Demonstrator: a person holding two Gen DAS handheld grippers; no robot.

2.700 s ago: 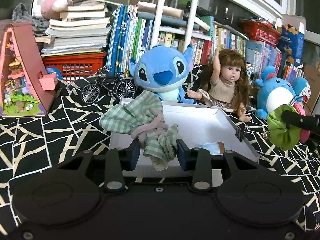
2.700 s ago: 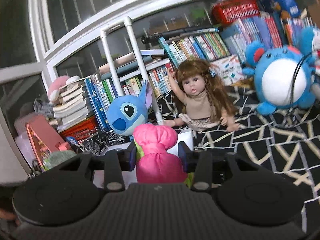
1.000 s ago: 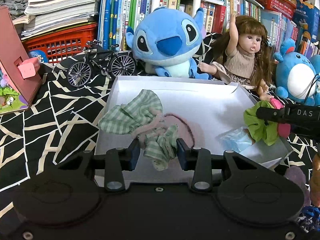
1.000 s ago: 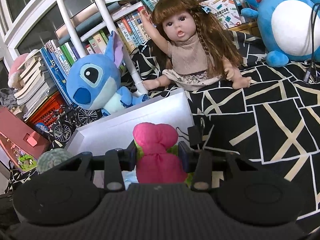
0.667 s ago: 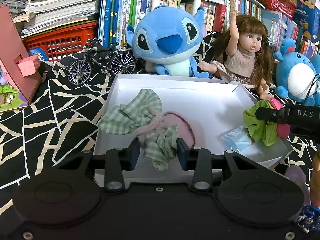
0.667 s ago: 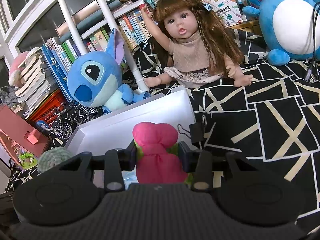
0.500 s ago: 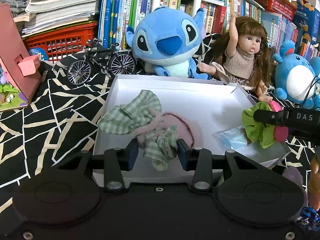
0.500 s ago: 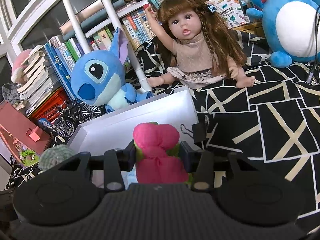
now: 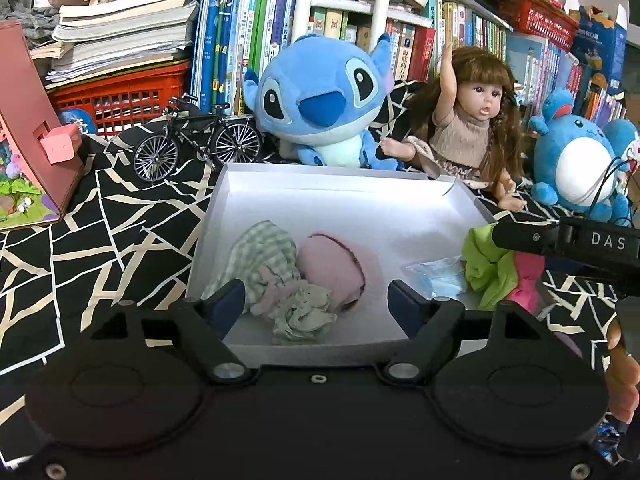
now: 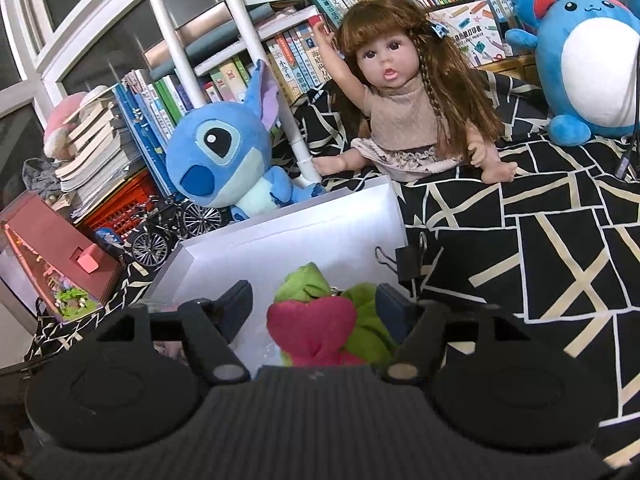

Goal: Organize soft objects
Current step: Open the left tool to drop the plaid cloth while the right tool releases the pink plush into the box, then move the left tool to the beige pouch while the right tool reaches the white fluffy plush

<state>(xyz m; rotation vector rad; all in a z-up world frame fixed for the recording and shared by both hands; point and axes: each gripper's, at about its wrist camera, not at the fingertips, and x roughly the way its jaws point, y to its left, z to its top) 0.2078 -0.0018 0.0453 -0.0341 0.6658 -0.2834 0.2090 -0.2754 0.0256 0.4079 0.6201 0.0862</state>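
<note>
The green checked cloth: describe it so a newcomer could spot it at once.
Find the white box in front of the blue plush. In its near left corner lies the green checked cloth, crumpled against a pink pouch. It is the only gingham thing there.

The left hand-held gripper (image 9: 316, 302) sits low in the centre of its own view, level and pointing forward, its two blue-padded fingers (image 9: 226, 300) spread wide with nothing clamped between them. The right hand-held gripper (image 10: 314, 306) likewise fills the bottom of its own view with its fingers (image 10: 236, 306) parted wide; seen from the left wrist view it enters from the right edge of the frame as a dark horizontal bar (image 9: 560, 240) reaching leftward. At the lower right edge of the left wrist view, a few bare fingertips of the person's hand (image 9: 620, 376) show, partly cut off.
</note>
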